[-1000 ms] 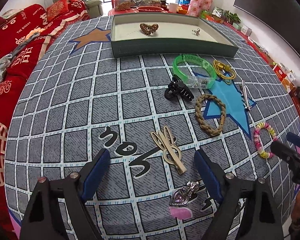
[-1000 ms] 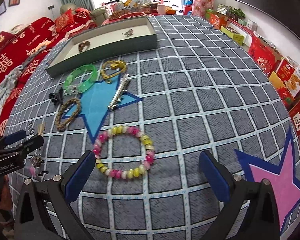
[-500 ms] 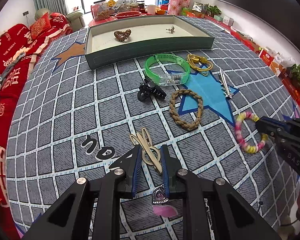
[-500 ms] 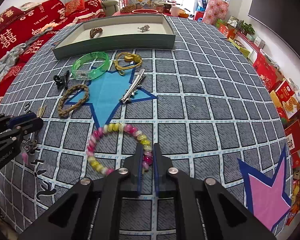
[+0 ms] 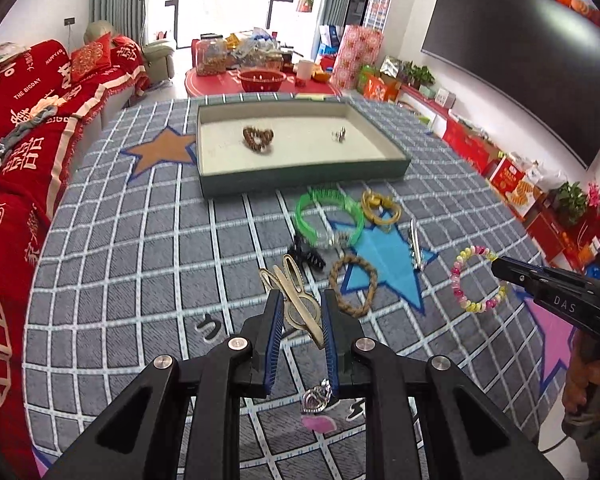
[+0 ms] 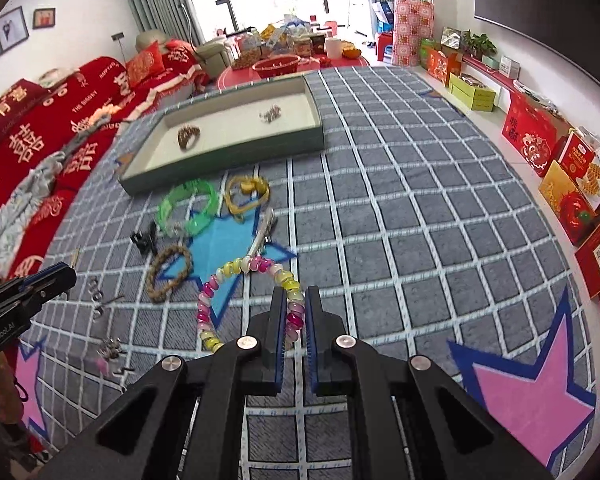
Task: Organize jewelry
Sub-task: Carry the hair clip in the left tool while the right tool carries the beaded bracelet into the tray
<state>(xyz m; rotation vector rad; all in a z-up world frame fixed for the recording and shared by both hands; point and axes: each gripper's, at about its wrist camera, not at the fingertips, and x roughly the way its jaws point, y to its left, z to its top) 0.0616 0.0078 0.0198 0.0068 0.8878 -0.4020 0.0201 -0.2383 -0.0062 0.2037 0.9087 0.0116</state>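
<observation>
Two grippers hang over the grid-patterned cloth [image 5: 148, 248], each clenched on a piece. At left, the left gripper [image 5: 300, 320] pinches a gold hair clip [image 5: 296, 300]; at right, the right gripper [image 6: 293, 312] nips a pink-and-yellow bead bracelet [image 6: 224, 280]. Farther off lies the green tray [image 5: 300, 178], with a green bangle [image 5: 328, 216] and braided ring [image 5: 354, 286] between.

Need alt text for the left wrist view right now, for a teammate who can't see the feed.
The left gripper is shut on a gold hair clip, above a grey grid-patterned cloth. Beyond lie a green bangle, braided bracelet and a tray; at right, the right gripper holds a beaded bracelet.
</observation>
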